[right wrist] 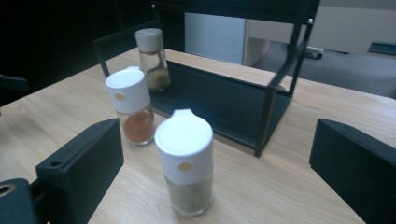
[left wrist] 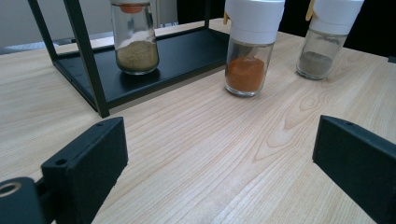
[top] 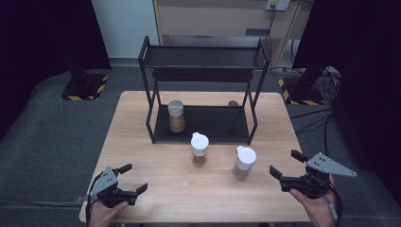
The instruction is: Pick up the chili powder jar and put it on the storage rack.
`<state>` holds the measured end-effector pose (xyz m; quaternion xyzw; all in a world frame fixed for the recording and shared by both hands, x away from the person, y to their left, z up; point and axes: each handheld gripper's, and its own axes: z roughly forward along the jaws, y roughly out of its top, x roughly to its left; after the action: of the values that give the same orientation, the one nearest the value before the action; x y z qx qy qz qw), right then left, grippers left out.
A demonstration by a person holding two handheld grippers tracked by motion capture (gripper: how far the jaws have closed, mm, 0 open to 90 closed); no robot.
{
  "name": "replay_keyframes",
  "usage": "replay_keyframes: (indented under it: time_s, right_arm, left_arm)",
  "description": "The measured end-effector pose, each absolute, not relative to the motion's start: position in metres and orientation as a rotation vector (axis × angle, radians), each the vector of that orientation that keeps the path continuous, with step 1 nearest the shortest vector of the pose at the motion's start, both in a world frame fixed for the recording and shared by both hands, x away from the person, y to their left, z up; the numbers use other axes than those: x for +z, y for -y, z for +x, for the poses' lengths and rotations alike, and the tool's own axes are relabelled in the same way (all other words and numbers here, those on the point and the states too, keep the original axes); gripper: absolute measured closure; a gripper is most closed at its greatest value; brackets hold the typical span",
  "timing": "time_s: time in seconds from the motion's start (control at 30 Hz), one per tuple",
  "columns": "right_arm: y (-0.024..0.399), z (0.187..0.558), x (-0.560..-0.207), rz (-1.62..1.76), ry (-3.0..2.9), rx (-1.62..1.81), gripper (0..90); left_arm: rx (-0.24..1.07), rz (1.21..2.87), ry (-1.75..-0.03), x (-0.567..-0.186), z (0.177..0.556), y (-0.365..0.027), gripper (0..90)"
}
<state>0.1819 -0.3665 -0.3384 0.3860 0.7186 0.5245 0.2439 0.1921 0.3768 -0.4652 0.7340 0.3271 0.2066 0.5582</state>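
Note:
Two white-capped spice jars stand on the wooden table (top: 142, 156) in front of a black two-tier rack (top: 203, 90): one with orange powder (top: 199, 149) (left wrist: 250, 51) (right wrist: 131, 107), one with grey-brown powder (top: 244, 163) (left wrist: 327, 42) (right wrist: 186, 163). A grey-capped jar of tan powder (top: 176, 116) (left wrist: 135, 39) (right wrist: 152, 58) stands on the rack's lower shelf at its left. My left gripper (top: 133, 178) (left wrist: 219, 158) is open near the table's front left corner, pointed at the jars. My right gripper (top: 284, 163) (right wrist: 215, 163) is open at the front right, facing the grey-brown jar. Both hold nothing.
The rack's upper shelf (top: 203, 59) is bare. A small dark object (top: 233, 103) lies on the table behind the rack. Beyond the table are grey floor, black stands with yellow-striped bases (top: 85, 87) and cables (top: 321, 118).

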Motion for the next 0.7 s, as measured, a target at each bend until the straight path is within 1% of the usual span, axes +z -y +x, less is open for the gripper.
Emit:
replay_keyframes:
  time_s: [0.33,0.7]
  right_arm:
    - [0.347,0.199,-0.327,1.0,-2.014,1.445,3.3]
    - [0.328,0.22,-0.323,0.967,-2.066,1.471,3.3]
  left_arm:
    - [0.488,1.732,-0.772,-0.465,0.192,-0.377,2.6]
    - [0.49,1.733,-0.773,-0.465,0.192,-0.377,2.6]
